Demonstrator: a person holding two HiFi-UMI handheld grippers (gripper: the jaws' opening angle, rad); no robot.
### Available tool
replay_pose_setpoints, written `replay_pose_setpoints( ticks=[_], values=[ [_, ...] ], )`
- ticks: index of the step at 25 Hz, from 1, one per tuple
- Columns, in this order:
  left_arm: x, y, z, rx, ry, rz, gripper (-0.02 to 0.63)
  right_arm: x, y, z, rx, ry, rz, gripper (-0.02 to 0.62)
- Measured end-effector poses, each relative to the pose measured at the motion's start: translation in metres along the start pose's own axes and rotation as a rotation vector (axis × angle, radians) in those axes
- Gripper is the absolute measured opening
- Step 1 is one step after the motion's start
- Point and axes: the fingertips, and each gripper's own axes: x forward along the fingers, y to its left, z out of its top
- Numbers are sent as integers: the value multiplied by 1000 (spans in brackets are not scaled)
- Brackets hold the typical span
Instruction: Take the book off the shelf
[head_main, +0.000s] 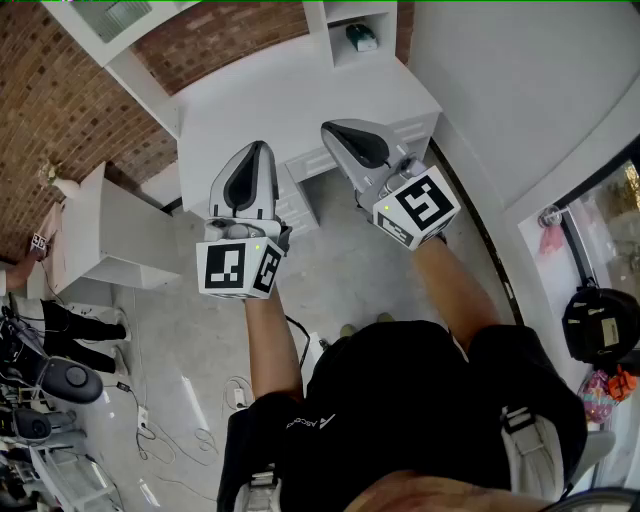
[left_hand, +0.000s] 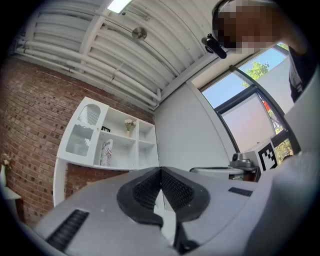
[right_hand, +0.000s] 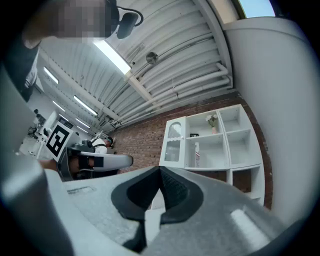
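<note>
Pale concrete floor (head_main: 350, 285) underfoot, and ahead a white desk (head_main: 270, 100) with drawers, set against a red brick wall (left_hand: 30, 125). Overhead runs a ribbed white ceiling (left_hand: 90, 45) with strip lights, and there are big windows (left_hand: 250, 85) off to the right.

Against the brick stands the white shelf unit (left_hand: 145, 155), and there's the book (left_hand: 105, 152). It is upright in the compartment just beside the glass-fronted door (left_hand: 80, 132), one level below a little vase of flowers (left_hand: 129, 125). The book is on its shelf, well apart from both grippers.

Left gripper (left_hand: 161, 172): pads pressed together, nothing between them. Right gripper (right_hand: 160, 171): same story, jaws closed and empty. Both are held side by side in front of the person, tips toward the desk.

The desk lies between the person and the wall. A low white cabinet (head_main: 110, 235) stands off to the left, and loose cables (head_main: 190, 420) trail across the floor near it.
</note>
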Motion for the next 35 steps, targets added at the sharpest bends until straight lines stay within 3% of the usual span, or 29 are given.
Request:
replay_pose_setpoints(
  ticks=[13,20,28,35],
  values=[
    [-15,44,-3,-18,-18,17,-2,22,21,-8,7,9,-28,0],
    [4,83,4,-7,-40,15,-2,51,19,-13,-3,23,-58,0],
    [56,115,-11,0,-25,18,-2,86,-20,-18,-41,-14,-59,0],
    [139,145,-40,0,-7,51,-2,125,-101,-36,-43,-61,-26,0]
  ],
)
